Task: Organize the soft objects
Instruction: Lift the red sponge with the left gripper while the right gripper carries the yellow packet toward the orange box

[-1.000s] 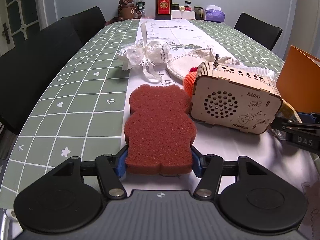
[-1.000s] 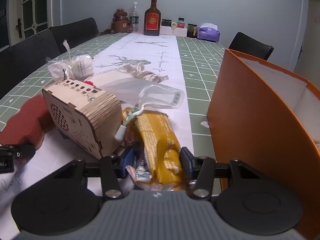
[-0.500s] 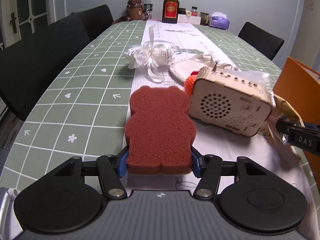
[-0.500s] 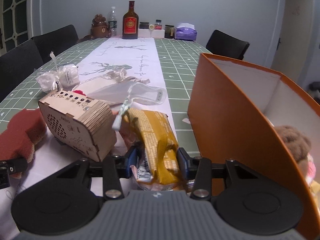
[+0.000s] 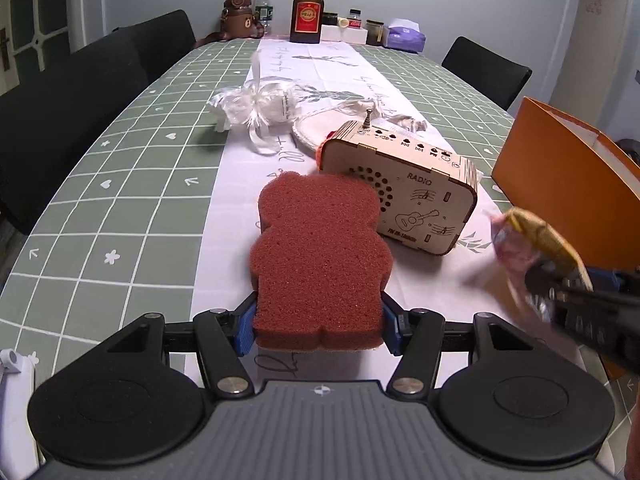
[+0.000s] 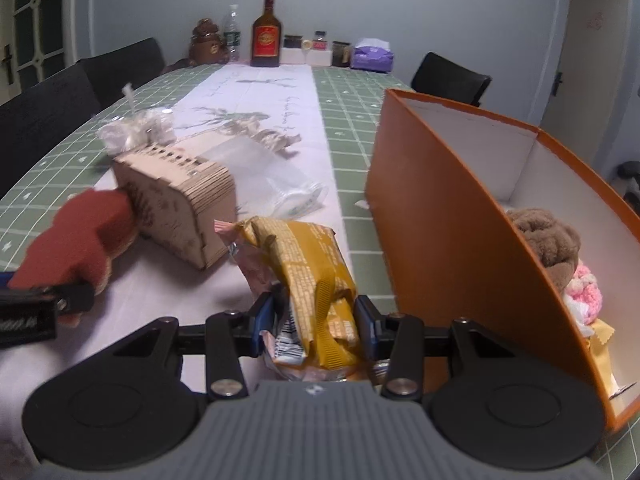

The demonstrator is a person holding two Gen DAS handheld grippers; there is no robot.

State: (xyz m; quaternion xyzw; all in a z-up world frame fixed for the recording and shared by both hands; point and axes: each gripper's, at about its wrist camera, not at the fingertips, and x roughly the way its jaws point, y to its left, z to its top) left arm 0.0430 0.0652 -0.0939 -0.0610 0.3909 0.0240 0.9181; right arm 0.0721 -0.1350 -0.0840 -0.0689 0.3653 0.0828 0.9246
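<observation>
A rust-red, bear-shaped foam sponge (image 5: 320,256) is being gripped at its lower edge by the left gripper (image 5: 319,328), lifted above the white table runner (image 5: 240,184) just in front of a laser-cut wooden radio box (image 5: 404,188). The right gripper (image 6: 316,322) is clamping a crinkled yellow snack packet (image 6: 312,264) beside a tall open orange cardboard box (image 6: 448,216), which is holding a brown plush toy (image 6: 548,236) and a pink knitted piece (image 6: 586,292).

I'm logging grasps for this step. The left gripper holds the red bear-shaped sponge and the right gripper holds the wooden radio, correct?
Not quite. The left gripper does hold the red bear-shaped sponge, but the right gripper is shut on a yellow snack packet. The right wrist view shows the wooden radio standing ungripped on the table.
</observation>
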